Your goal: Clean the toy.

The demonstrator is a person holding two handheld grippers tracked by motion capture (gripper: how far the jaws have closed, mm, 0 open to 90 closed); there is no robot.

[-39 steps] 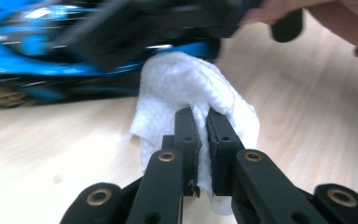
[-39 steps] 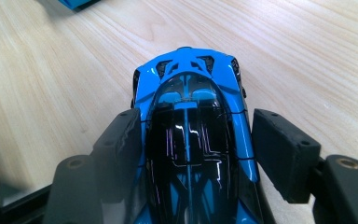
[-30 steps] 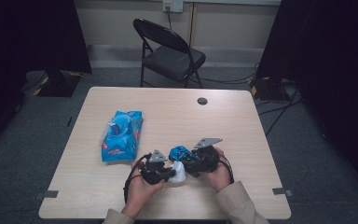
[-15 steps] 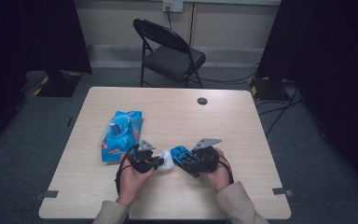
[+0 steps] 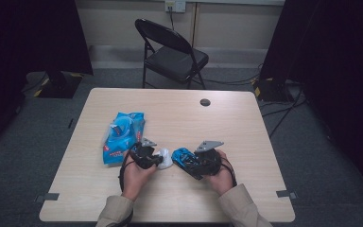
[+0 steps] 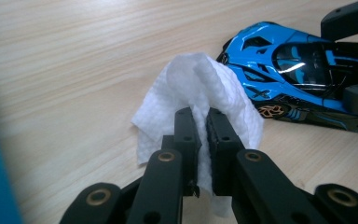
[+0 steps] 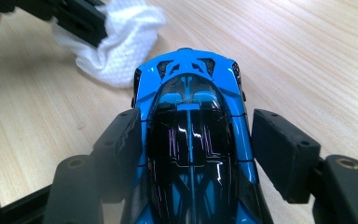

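Toy car [image 7: 193, 135] between right tongs [image 7: 200, 154]; high view adds blue pack [image 5: 121, 136].

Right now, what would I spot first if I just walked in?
The shiny blue and black toy car near the table's front edge, between the right gripper jaws. Beside it, the left gripper pinches a crumpled white wipe. A blue plastic wipes packet lies to their left.

1. Toy car [image 7: 191, 140]: showing glossy bright blue bodywork, black canopy and panels, bronze wheel.
2. Wipe [image 6: 205, 88]: showing plain white, dimpled weave.
3. Wipes packet [image 5: 121, 137], at 9 o'clock of the car: showing blue with white and red print.
4. Table [image 5: 246, 123]: showing pale wood grain.
5. Chair [image 5: 170, 52]: showing black.
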